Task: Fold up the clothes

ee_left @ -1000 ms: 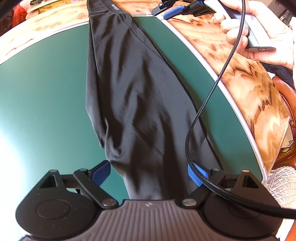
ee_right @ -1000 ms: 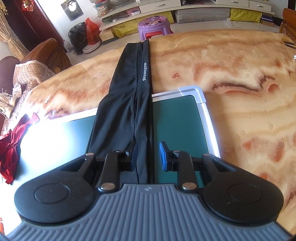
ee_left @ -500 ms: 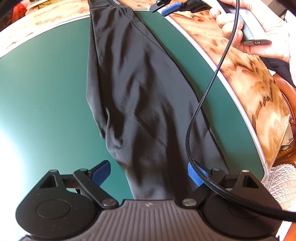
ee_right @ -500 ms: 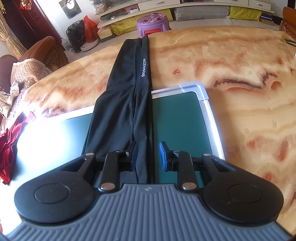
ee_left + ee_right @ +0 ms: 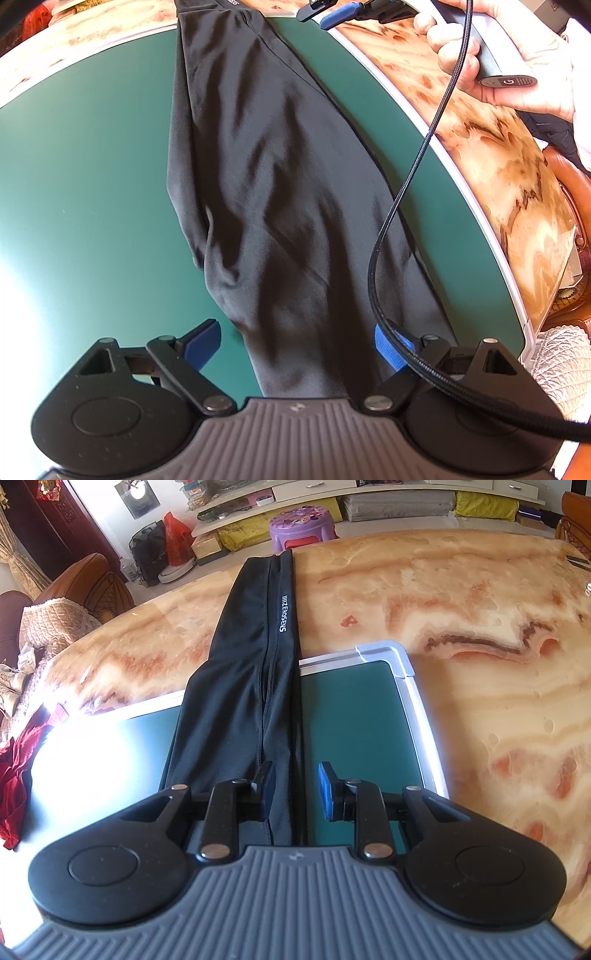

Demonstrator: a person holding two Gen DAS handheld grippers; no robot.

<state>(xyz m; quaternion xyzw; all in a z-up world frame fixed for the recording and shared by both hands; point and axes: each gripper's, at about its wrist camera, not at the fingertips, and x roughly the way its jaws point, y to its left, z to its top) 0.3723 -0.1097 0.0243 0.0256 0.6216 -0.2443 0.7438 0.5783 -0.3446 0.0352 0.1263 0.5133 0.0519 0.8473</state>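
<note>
Home living room: marble table [image 5: 461,602], armchair [image 5: 85,587], purple stool [image 5: 301,526], cluttered shelves [image 5: 369,494].

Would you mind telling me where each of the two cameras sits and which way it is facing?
Left wrist: sits on the left gripper, looking along the black trousers on the green mat; its open jaws straddle the cloth; the right hand and right gripper show at the far end.
Right wrist: sits on the right gripper, looking along the trousers' waistband end across the marble table toward the room; only its open jaws show.
Shared: trousers, mat, table.
</note>
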